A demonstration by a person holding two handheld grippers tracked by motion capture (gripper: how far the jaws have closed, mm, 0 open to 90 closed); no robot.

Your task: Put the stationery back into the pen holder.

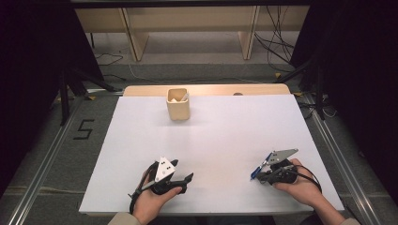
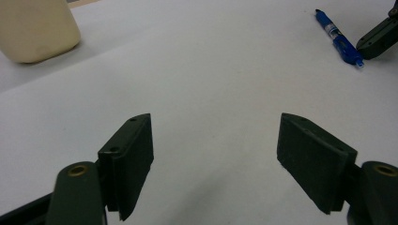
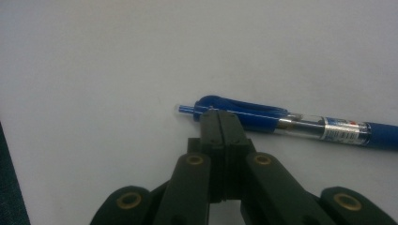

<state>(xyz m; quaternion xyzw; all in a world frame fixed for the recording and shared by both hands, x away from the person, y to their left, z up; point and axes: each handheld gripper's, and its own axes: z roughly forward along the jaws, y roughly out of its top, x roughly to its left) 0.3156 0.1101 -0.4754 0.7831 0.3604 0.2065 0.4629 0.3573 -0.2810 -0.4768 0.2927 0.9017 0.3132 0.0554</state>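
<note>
Blue retractable pen with a clear barrel section lies flat on the white desk near its front right corner, seen in the high view angled away from the person. In the right gripper view its clip end sits just beyond the tips of the right gripper, whose two black fingers are pressed together with nothing between them; whether the tips touch the pen cannot be told from this angle. In the high view the right gripper, topped by a grey three-cornered plate, rests low over the desk in the person's right hand, with the pen at its front end. The left gripper view shows the same pen far off at the upper right, with the dark tip of the other gripper beside it. The left gripper has its black fingers spread wide over bare white desk. In the high view it sits near the front edge, left of centre, held in the person's left hand. A cream-coloured square holder cup stands upright toward the far edge of the desk, well apart from both grippers, with something pale inside.
</note>
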